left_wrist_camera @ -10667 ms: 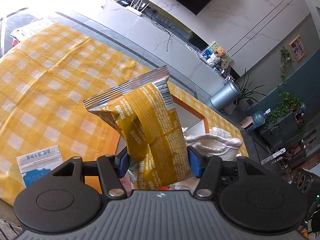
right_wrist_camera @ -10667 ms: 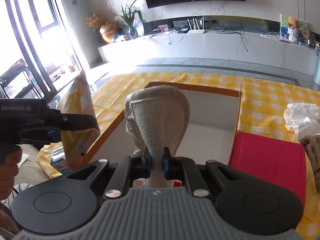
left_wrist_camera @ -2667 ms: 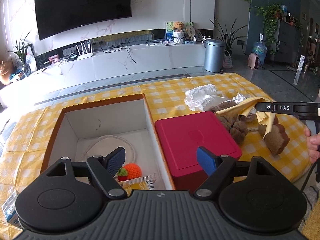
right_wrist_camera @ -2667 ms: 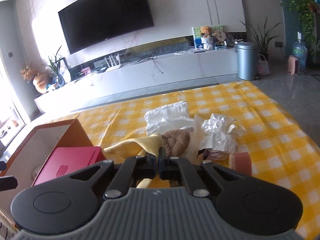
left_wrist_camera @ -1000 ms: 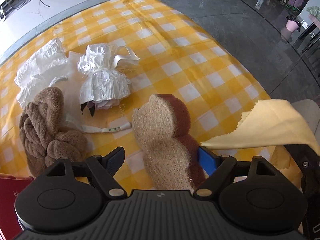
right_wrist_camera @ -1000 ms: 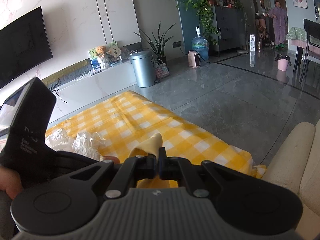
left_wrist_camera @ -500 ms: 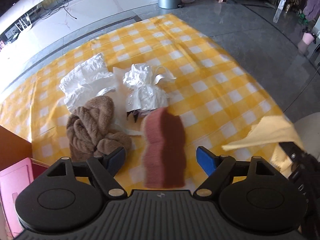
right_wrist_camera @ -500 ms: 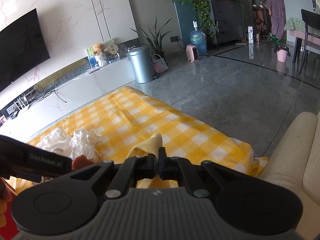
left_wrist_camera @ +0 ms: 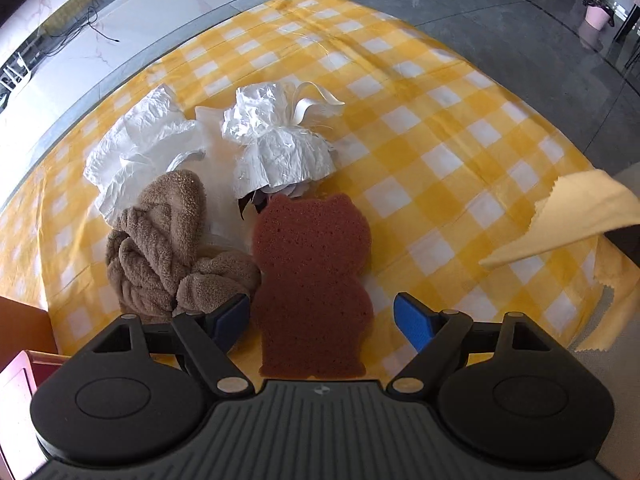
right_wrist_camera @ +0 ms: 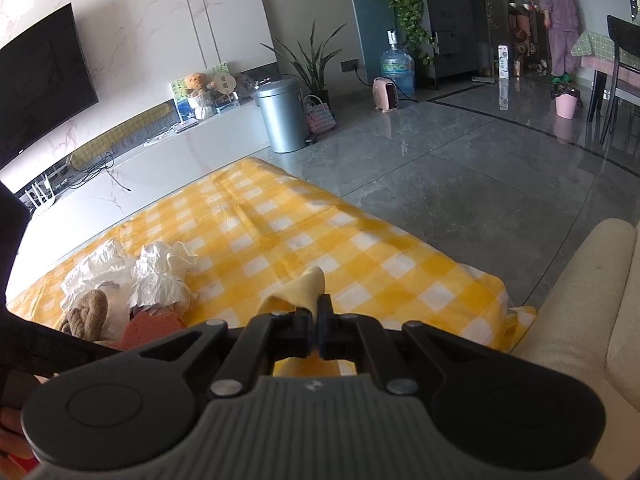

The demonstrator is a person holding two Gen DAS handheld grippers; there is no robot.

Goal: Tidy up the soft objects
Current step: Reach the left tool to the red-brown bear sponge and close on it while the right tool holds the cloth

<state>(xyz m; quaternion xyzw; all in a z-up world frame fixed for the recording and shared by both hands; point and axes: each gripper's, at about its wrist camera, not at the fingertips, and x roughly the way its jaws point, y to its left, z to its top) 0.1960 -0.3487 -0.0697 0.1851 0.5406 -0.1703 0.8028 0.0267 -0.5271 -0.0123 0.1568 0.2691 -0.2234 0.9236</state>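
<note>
Reddish-brown and porous, the bear-shaped sponge (left_wrist_camera: 314,276) lies flat on the yellow checked tablecloth (left_wrist_camera: 420,92), just beside the twisted brown towel (left_wrist_camera: 168,244) and touching the crinkled white plastic bundle (left_wrist_camera: 276,148). The left gripper (left_wrist_camera: 322,322) hangs steeply over it with its blue pads spread wide, one on each side of the sponge's lower body and neither pressing, which looks like alignment for a grasp. The right gripper (right_wrist_camera: 316,322) is clamped tight on a yellow cloth (right_wrist_camera: 308,286), held off to the side, probably so it stays clear of the pick.
</note>
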